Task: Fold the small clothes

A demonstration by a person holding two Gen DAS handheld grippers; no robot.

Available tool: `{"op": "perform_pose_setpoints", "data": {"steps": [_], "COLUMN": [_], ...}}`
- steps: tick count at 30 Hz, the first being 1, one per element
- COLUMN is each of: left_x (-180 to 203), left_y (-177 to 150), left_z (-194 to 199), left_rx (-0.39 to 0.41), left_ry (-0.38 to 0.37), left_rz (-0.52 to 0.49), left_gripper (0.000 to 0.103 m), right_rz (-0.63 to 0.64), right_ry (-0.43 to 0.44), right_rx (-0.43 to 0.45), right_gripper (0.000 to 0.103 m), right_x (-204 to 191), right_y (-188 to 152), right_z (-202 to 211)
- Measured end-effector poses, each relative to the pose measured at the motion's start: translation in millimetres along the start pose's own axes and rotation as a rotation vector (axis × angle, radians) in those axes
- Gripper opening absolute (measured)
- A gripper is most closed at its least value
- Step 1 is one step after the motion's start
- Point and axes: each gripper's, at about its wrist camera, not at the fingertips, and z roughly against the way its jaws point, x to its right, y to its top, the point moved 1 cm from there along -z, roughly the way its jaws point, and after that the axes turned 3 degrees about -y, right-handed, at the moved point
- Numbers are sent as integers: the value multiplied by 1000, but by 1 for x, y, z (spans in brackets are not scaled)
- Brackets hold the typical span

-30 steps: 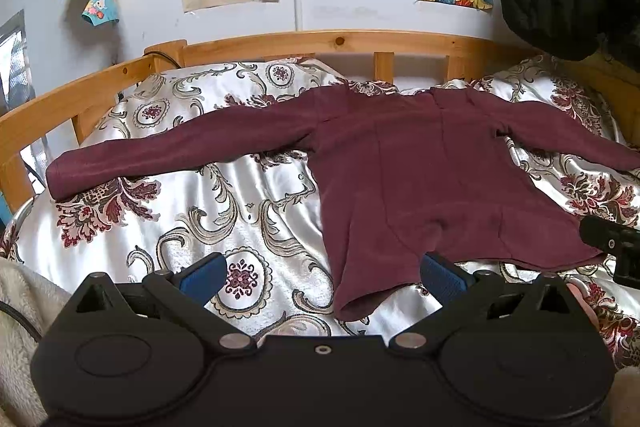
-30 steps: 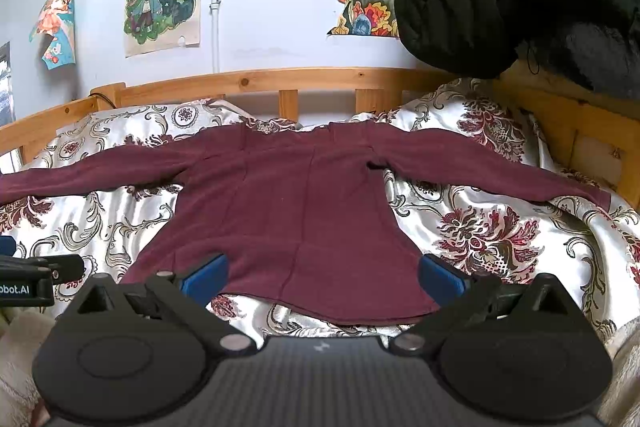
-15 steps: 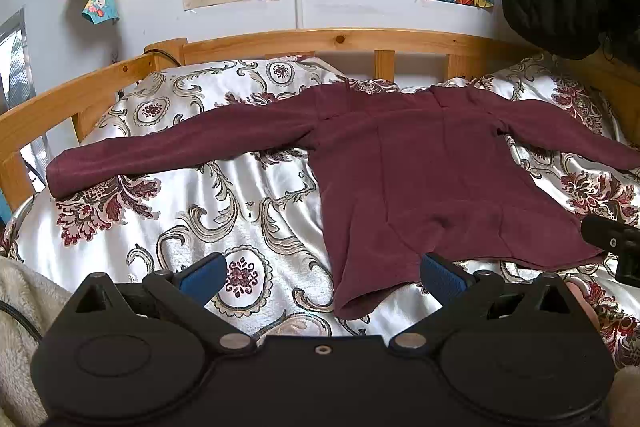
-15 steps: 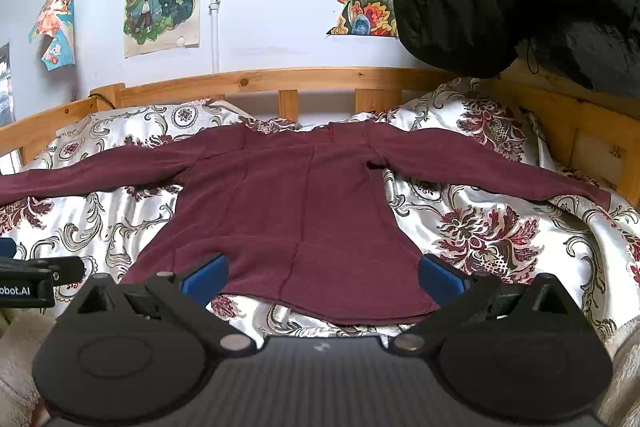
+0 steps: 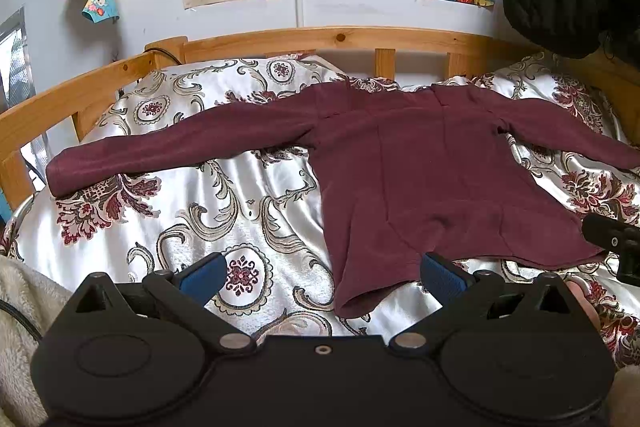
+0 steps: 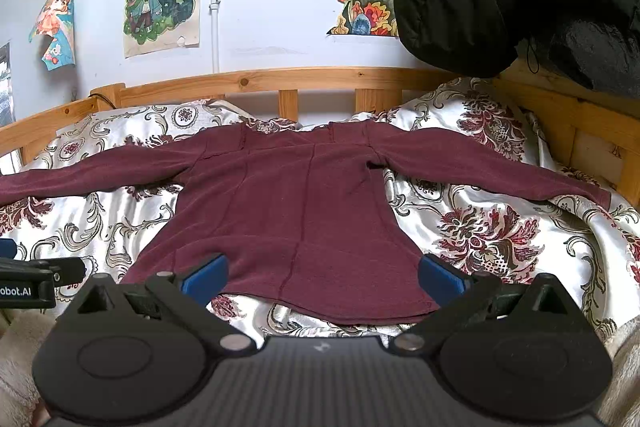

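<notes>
Your left gripper [image 5: 322, 275] hangs low over the floral satin bedspread [image 5: 224, 203], blue-padded fingers [image 5: 202, 275] spread wide, empty, hem corner of the maroon long-sleeved knit top [image 5: 420, 179] between them at 12 o'clock. Your right gripper [image 6: 322, 273] is equally spread, empty, at the hem. Top lies flat, sleeves out at 9 and 3. Nothing shifted since earlier frames.

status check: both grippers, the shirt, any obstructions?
Left gripper open, empty; right gripper open, empty. Maroon shirt flat on bedspread, sleeves out, unfolded. Nothing lying on shirt.
</notes>
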Motion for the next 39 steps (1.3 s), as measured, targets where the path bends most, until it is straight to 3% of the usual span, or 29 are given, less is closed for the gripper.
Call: {"op": "perform_pose_setpoints", "data": {"steps": [16, 24, 30, 39], "left_x": [0, 2, 2, -2], "left_y": [0, 0, 11, 41], "left_z": [-2, -3, -11, -26], "left_rx": [-6, -31, -89, -105], "left_ry": [0, -5, 23, 40], "left_rz": [1, -5, -3, 19], "left_gripper": [102, 102, 102, 102], "right_rz": [0, -1, -18, -25], "right_ry": [7, -2, -30, -57], "right_rx": [-9, -66, -137, -184], "right_gripper": [103, 103, 103, 103], "right_x": [-1, -3, 2, 6], "right_y": [-1, -4, 1, 11], "right_z": [-1, -6, -15, -30]}}
